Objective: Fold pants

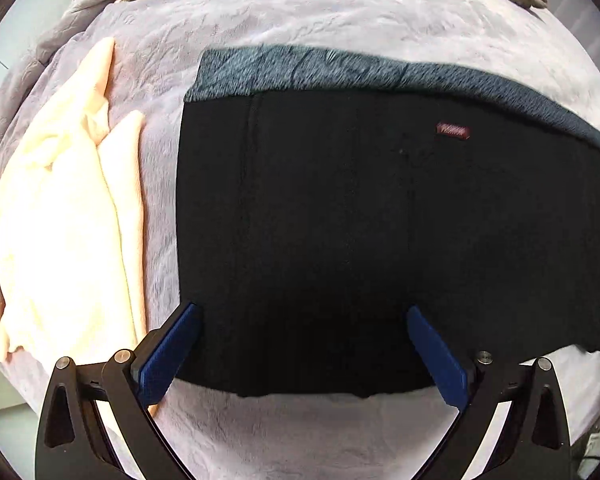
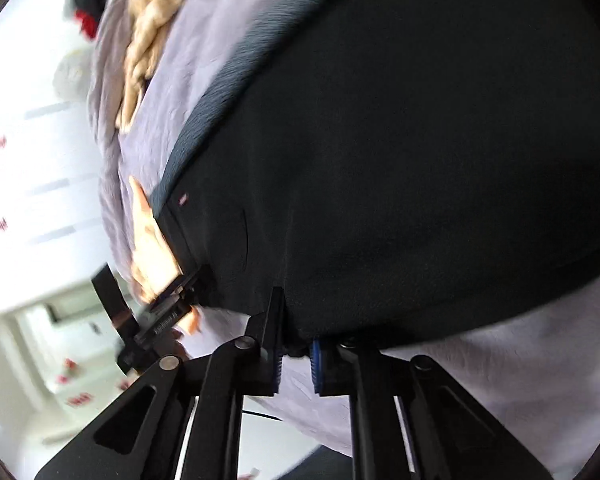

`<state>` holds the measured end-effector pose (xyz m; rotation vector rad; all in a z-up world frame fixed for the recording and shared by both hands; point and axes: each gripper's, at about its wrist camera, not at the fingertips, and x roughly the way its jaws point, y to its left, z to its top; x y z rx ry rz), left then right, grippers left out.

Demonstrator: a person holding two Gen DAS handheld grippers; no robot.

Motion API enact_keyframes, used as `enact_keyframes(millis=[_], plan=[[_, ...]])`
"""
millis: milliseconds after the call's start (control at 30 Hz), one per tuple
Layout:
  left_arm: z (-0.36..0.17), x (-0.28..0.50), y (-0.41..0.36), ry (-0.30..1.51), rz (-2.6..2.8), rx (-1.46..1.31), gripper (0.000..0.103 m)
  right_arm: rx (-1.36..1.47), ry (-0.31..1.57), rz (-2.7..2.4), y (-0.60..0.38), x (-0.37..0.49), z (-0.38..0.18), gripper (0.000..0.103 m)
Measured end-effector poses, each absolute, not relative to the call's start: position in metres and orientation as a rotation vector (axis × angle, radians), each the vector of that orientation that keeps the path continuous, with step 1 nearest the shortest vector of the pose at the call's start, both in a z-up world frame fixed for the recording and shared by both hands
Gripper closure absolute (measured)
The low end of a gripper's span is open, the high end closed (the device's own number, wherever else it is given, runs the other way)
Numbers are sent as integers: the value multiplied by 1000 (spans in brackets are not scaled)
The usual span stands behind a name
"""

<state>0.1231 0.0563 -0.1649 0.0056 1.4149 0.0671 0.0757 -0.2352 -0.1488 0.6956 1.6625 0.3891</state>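
Lavender plush bedding [image 1: 340, 24] covers the bed, with a cream garment [image 1: 60, 200] left of the left hand-held gripper [image 1: 304, 356]. That hand-held gripper stands released, pointing down with its 2 blue pads straddling the near edge of the black pants [image 1: 340, 220], probably ready to pinch it. The right hand-held gripper [image 2: 296, 364] is clenched on the same hem. The pants lie flat, doubled over, fuzzy grey-blue lining showing along the far edge.
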Motion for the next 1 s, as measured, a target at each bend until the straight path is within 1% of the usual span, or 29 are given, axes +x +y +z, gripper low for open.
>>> enact_keyframes(millis=[100,167,200,233,267,300,400,467,500,567,600,667,700,733,800,867,933,1000], plan=[[-167,107,60,1418,93,-5,0,748,1727,309,-242,53,-179,94],[-159,106,64,1423,119,-18,0,831,1688,321,-248,45,-177,94],[-154,105,65,1421,129,-15,0,831,1678,348,-250,44,-171,93],[-146,105,65,1412,137,-16,0,801,1682,368,-252,45,-162,88],[-137,106,67,1390,130,-32,0,752,1685,368,-253,47,-154,88],[-127,105,64,1365,124,-47,0,700,1662,367,-258,51,-142,84],[-111,112,61,1306,128,-73,0,607,1493,349,-283,64,-103,84],[-120,123,59,1323,154,-55,0,604,1439,306,-297,78,-98,84],[-129,125,57,1349,170,-23,0,607,1451,269,-305,82,-104,84],[-153,119,55,1409,163,45,0,606,1554,202,-312,82,-135,84],[-155,112,59,1397,157,22,0,625,1610,206,-313,75,-153,86],[-152,97,70,1378,157,-37,0,661,1646,202,-318,61,-160,87],[-151,93,73,1376,161,-46,0,631,1662,211,-316,58,-154,84],[-150,89,76,1370,167,-50,0,576,1647,235,-312,59,-145,84],[-154,86,86,1357,166,-65,0,480,1610,306,-299,69,-123,80],[-150,75,81,1344,166,-64,0,416,1564,405,-271,99,-102,77],[-148,70,84,1325,163,-66,0,345,1502,539,-232,133,-80,68],[-138,45,83,1300,160,-83,0,245,1452,668,-172,167,-65,66]])
